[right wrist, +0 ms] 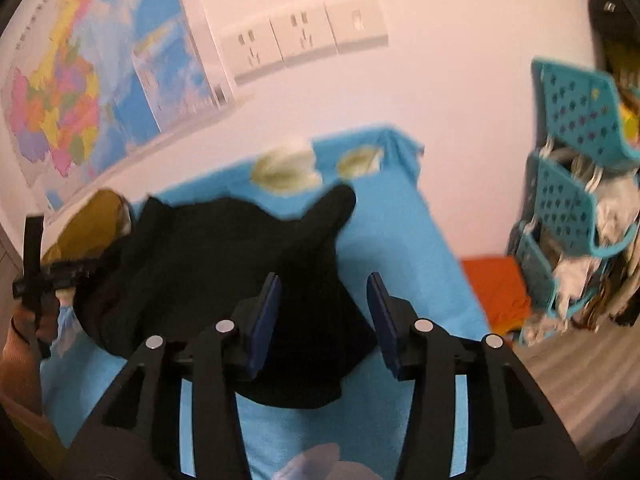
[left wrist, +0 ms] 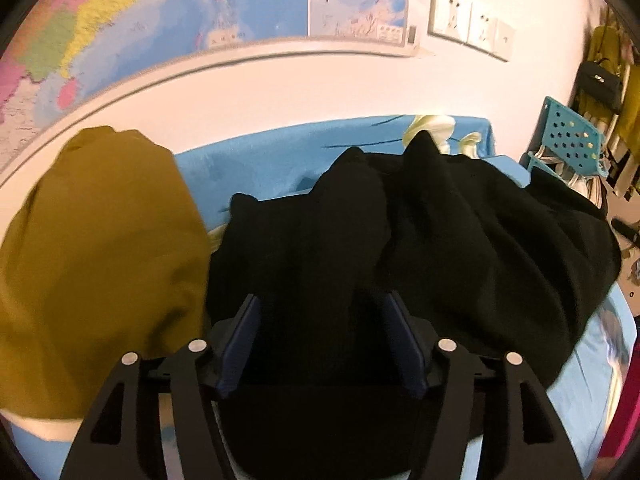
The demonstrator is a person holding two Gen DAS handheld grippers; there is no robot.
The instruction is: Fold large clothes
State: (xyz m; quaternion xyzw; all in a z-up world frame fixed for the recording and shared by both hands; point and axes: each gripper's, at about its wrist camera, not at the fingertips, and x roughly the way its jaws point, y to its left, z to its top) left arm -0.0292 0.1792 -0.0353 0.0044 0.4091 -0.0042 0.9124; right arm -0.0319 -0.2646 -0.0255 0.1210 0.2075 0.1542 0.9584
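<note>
a: where's the black garment (left wrist: 400, 240)?
b: heaped on the blue bed sheet (right wrist: 400, 240), beside an olive one (left wrist: 100, 260).
a: fingers?
b: left gripper (left wrist: 320, 344) & right gripper (right wrist: 324, 320) both apart, over the cloth, gripping nothing.

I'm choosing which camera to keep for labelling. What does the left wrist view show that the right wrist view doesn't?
Left only: the mustard garment large beside the black garment, and clothes hanging at far right.

Right only: an orange cloth on the floor and the left gripper at the edge.

Both: black garment, blue sheet, wall map, sockets, teal rack, open jaws.
</note>
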